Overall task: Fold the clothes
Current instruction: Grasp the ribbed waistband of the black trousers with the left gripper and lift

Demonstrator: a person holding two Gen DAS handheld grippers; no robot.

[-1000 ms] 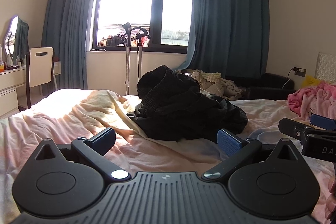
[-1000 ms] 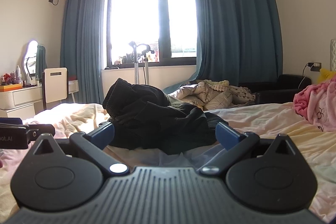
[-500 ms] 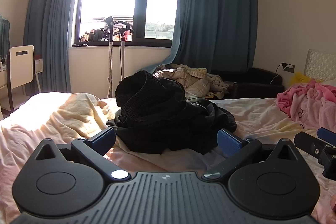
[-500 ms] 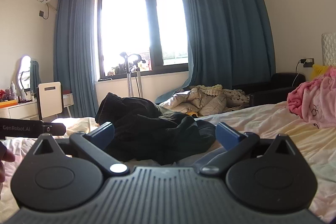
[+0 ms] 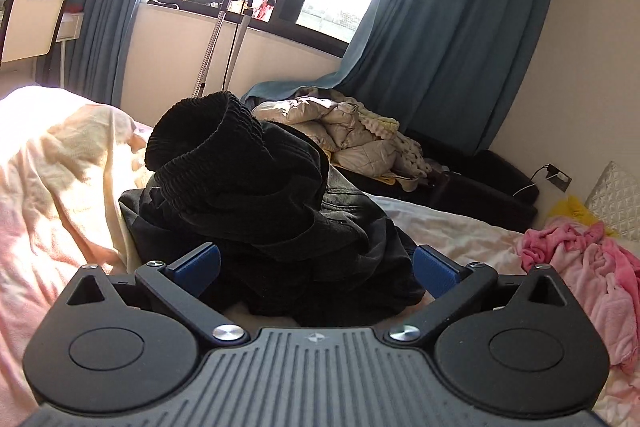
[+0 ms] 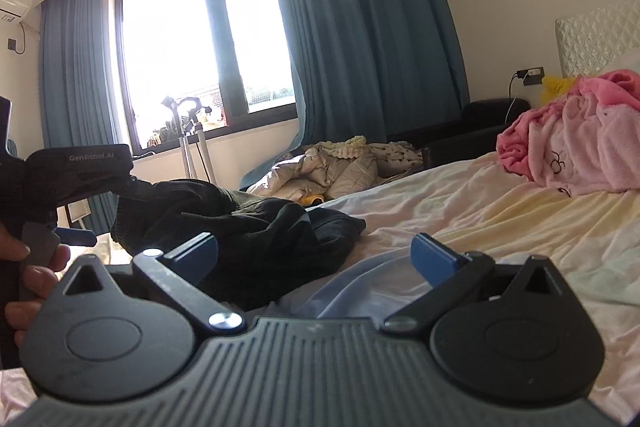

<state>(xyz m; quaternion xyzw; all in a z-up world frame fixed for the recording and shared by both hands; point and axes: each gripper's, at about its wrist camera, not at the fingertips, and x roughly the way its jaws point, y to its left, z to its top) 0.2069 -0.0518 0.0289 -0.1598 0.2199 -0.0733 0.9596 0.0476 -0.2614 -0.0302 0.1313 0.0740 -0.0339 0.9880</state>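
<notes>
A crumpled heap of black clothes (image 5: 256, 203) lies on the pale pink and yellow bed sheet (image 5: 60, 187). My left gripper (image 5: 316, 263) is open, its blue pads on either side of the heap's near edge, close to it. In the right wrist view the same heap (image 6: 256, 227) lies ahead to the left. My right gripper (image 6: 314, 253) is open and empty over a pale blue cloth (image 6: 360, 287) by the heap. The left gripper's body (image 6: 76, 171) shows at the left edge, held in a hand.
A pink fleece garment (image 6: 576, 139) lies at the right near the white headboard (image 6: 596, 39). A beige quilted jacket (image 5: 344, 131) lies on a dark sofa (image 5: 480, 183) beyond the bed. Blue curtains, a window and a garment steamer (image 5: 224, 27) stand behind.
Both grippers moved forward, closer to the black heap, and tilted. The left gripper now frames the heap's near edge. The right gripper is no longer in the left view.
</notes>
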